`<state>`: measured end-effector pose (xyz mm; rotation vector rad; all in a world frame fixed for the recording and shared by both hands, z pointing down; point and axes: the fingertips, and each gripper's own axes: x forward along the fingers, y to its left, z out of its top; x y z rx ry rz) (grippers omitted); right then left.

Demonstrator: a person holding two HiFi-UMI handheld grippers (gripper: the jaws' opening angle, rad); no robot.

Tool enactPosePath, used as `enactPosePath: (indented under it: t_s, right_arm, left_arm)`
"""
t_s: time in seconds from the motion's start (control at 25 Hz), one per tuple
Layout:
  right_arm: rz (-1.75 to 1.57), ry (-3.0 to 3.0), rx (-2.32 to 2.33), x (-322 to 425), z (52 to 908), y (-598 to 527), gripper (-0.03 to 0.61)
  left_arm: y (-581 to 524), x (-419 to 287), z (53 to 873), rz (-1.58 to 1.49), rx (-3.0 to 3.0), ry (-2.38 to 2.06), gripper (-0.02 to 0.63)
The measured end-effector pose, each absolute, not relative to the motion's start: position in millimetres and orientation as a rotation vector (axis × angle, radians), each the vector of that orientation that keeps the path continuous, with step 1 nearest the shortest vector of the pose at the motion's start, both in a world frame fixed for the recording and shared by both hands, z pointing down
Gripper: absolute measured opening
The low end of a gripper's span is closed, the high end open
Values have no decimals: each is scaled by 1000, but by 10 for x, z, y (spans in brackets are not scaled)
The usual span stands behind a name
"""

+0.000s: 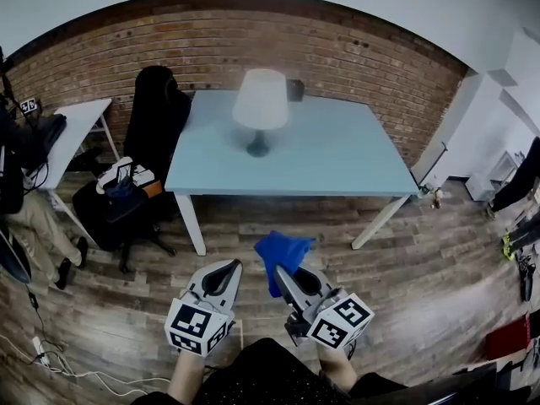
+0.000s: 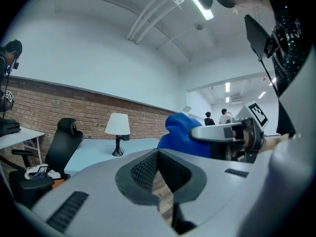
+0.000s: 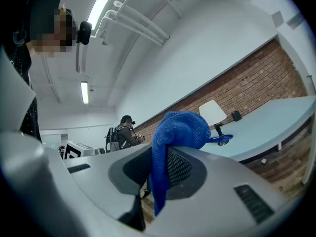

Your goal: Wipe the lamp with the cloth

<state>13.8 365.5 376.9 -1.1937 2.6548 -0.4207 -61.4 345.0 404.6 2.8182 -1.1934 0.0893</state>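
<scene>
Your right gripper clamps a crumpled blue microfibre cloth; your left gripper is closed on nothing. Both are short of the pale blue table, where the white-shaded, dark-stemmed lamp stands upright.

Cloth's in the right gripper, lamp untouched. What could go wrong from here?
The cloth is pinched by one fold in the right gripper, the rest hanging loose; rubbing may pull it free. The lamp stands on a slim stem and small base; a sideways push could tip it.
</scene>
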Motion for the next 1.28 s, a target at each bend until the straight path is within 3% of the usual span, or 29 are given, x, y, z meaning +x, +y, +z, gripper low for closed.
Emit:
enactPosePath:
  t_s: [0.72, 1.28]
  right_arm:
    - [-445, 2689, -1182, 257, 3817, 2940, 61]
    - [-437, 2673, -1239, 455, 3808, 1565, 61]
  left_arm:
    - [2676, -429, 4105, 109, 2805, -1187, 9]
    - [1230, -184, 4060, 106, 2832, -1112, 9]
